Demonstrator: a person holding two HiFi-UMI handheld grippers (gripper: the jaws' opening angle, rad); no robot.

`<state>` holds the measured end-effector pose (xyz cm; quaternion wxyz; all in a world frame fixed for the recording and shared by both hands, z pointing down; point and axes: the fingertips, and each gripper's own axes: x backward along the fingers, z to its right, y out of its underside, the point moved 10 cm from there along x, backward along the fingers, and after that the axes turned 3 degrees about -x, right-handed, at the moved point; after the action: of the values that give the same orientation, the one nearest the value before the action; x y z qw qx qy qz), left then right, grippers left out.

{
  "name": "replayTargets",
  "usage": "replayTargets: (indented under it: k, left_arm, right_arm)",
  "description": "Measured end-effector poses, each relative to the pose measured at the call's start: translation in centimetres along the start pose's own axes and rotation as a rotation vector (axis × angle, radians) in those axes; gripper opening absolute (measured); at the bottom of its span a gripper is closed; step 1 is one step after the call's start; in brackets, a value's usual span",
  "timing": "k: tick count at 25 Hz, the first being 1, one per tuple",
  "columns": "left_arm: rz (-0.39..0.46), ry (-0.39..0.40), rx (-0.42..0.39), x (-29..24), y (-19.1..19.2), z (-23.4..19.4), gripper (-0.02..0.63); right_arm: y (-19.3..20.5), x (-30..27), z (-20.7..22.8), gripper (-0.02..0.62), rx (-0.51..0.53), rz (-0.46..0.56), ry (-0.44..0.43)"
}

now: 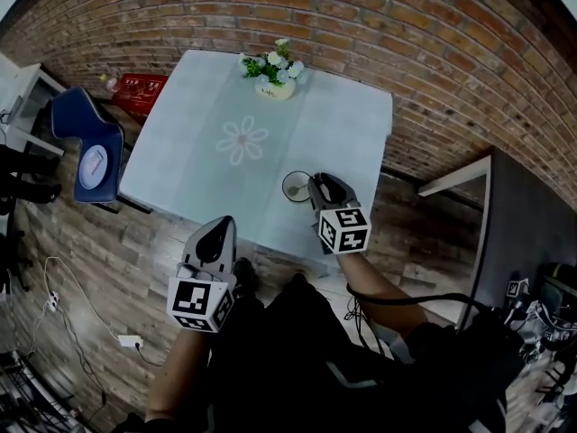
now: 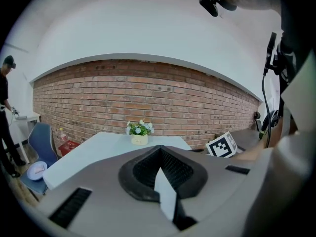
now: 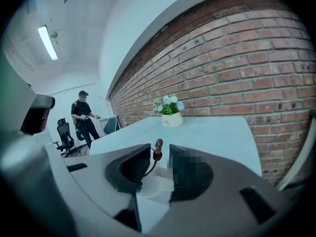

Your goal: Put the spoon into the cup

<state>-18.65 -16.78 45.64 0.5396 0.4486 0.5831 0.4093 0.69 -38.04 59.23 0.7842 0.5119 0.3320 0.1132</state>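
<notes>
A dark-rimmed cup (image 1: 294, 186) stands near the front right edge of the pale table (image 1: 180, 142). A small pale spoon end (image 1: 299, 190) shows inside it. My right gripper (image 1: 317, 183) hovers just right of the cup. In the right gripper view its jaws (image 3: 160, 151) stand apart, and the spoon's thin stem with a brown knob (image 3: 158, 144) rises in the gap, touching neither pad. The gripper body hides the cup there. My left gripper (image 1: 219, 227) hangs off the table's front edge, its jaws (image 2: 159, 148) closed together and empty.
A white pot of flowers (image 1: 276, 70) stands at the table's far edge. A blue chair (image 1: 88, 147) and a red crate (image 1: 137, 91) sit to the left, a dark desk (image 1: 532, 215) to the right. A person (image 3: 84, 115) stands far off.
</notes>
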Motion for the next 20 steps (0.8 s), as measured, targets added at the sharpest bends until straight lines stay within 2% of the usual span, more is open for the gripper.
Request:
replayTargets:
  k: [10, 12, 15, 20]
  left_arm:
    - [0.031, 0.103, 0.007, -0.9, -1.2, -1.5, 0.008]
    - [0.043, 0.128, -0.016, -1.1, -1.6, -1.8, 0.008]
    - [0.065, 0.17, -0.081, -1.4, -2.5, -2.0, 0.008]
    - [0.11, 0.239, -0.072, -2.2, -4.1, -2.7, 0.008]
  right_arm:
    - [-3.9, 3.1, -2.0, 0.124, 0.041, 0.102, 0.068]
    - [-4.8, 4.2, -2.5, 0.124, 0.046, 0.129, 0.076]
    - [-6.5, 5.7, -3.6, 0.091, 0.055, 0.174, 0.081]
    - [-9.7, 8.3, -4.9, 0.059, 0.062, 0.239, 0.128]
